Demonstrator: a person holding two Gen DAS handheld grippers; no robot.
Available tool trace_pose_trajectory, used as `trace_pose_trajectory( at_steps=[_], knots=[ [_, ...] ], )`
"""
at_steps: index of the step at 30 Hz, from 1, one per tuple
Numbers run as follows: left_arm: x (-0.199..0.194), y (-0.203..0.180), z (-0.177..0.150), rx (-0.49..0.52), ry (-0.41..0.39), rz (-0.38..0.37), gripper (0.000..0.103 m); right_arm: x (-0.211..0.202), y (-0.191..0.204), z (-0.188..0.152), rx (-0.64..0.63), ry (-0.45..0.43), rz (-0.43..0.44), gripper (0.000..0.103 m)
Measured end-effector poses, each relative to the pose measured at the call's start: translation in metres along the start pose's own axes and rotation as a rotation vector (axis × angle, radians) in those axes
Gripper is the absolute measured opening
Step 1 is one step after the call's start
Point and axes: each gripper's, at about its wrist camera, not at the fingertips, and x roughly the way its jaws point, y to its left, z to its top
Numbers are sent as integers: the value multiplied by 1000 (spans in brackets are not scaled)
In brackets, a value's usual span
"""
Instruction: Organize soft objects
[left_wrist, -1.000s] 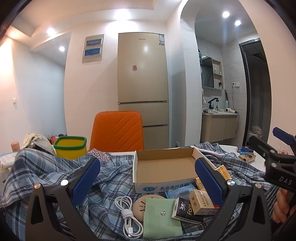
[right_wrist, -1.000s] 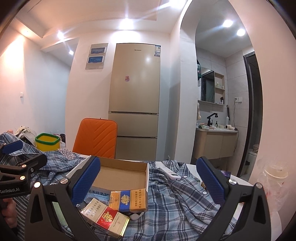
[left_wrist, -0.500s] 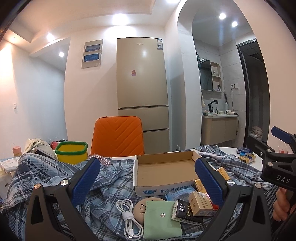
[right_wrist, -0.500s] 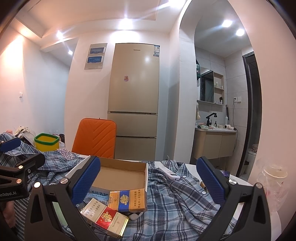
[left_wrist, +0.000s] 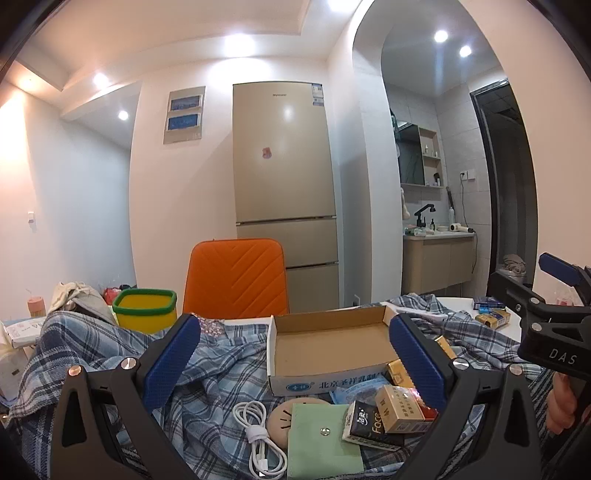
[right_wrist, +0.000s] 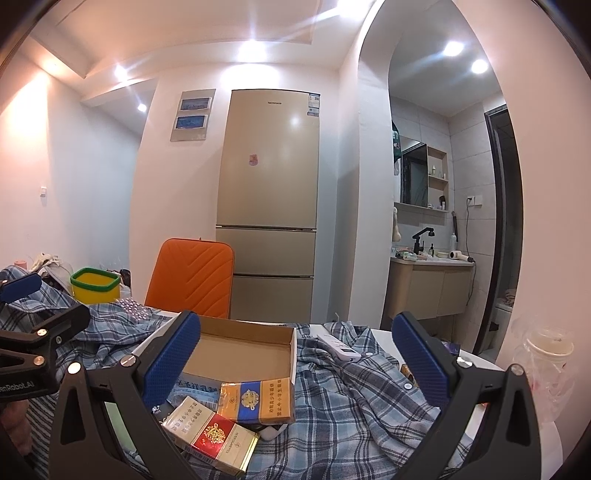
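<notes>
A blue plaid shirt lies spread and crumpled over the table; it also shows in the right wrist view. An open, empty cardboard box sits on it, also in the right wrist view. My left gripper is open and empty, held above the shirt in front of the box. My right gripper is open and empty, above the shirt and cigarette packs. A green cloth pouch and a round beige pad lie near the left gripper.
A white cable, a black tissue pack and cigarette packs lie by the box. A yellow bin stands at the back left, an orange chair behind the table. A white remote lies on the shirt. A plastic cup stands at right.
Both views have shifted slightly, the left gripper a little higher, so the table sits lower in frame. Both grippers stay open and nothing on the table has moved.
</notes>
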Motion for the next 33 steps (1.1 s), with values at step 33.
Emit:
trace_pose_trajectory(
  at_steps=[33],
  knots=[
    [-11,-11,11,29,31,-16,103,-4,0,14,-11,15,-2,103]
  ],
)
